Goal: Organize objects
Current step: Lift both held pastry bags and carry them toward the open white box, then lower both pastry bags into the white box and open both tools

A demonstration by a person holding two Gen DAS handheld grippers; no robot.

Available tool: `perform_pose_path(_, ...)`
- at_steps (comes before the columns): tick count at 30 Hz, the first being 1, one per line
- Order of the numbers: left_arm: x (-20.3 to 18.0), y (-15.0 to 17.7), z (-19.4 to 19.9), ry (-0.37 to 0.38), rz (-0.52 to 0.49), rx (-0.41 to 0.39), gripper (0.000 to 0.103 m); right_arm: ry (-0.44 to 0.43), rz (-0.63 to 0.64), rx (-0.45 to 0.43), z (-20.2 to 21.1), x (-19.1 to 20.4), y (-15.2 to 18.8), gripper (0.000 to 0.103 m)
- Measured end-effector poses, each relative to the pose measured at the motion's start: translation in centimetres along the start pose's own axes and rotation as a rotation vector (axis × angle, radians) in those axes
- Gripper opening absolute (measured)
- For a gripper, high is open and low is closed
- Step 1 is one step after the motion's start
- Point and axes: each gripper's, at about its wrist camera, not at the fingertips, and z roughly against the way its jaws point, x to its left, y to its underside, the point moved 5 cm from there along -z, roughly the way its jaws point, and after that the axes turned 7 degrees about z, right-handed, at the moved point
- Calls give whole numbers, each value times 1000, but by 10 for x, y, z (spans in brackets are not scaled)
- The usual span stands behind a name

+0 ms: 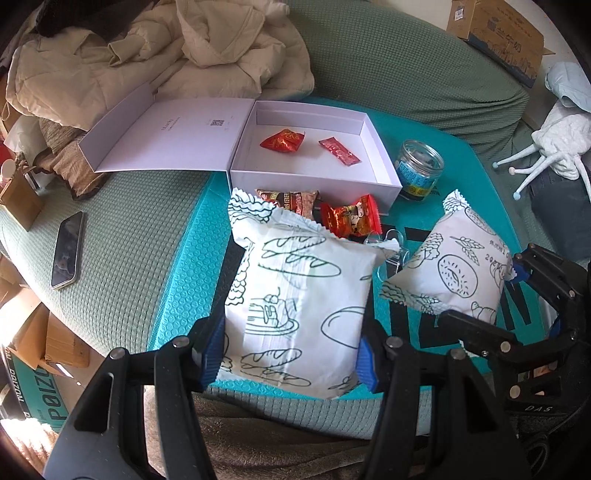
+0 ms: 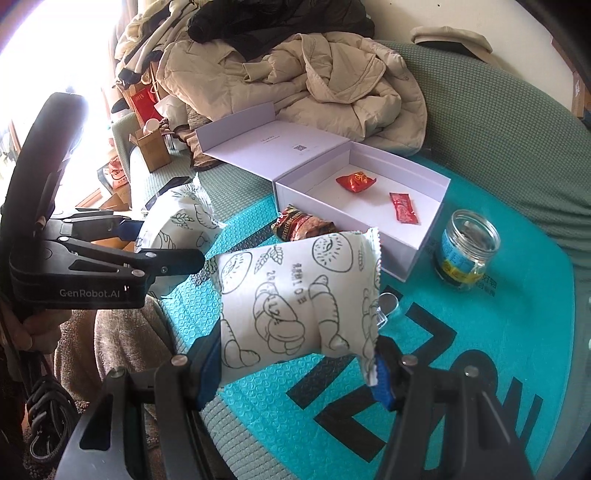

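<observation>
Bright daylight blows out the left edge; sharp focus, strong fisheye bending, dark vignetted corners

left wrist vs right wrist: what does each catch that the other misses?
Left wrist only: a phone on the green cover, a red snack packet in front of the box, a cardboard carton.
Right wrist only: the person's hand gripping the left tool.
Both: white box holding two red packets, glass jar, beige coat, and both tongs, left and right, each clamped on a white bread bag.
</observation>
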Motion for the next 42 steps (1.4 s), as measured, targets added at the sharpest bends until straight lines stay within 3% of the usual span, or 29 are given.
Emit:
perform_pose_path(14,-31,-22,-3,13,-40,-16,56,42,-11,-46,21,-24,-4,65)
perform_pose_path(29,-19,-75,-66,3,-52,42,56,36,12,-24,-32,-56,-41,65)
perform_pose_path(42,-21,-126,-98,-7,-117,15,56,56,-15,-17,-70,-91,-67,65)
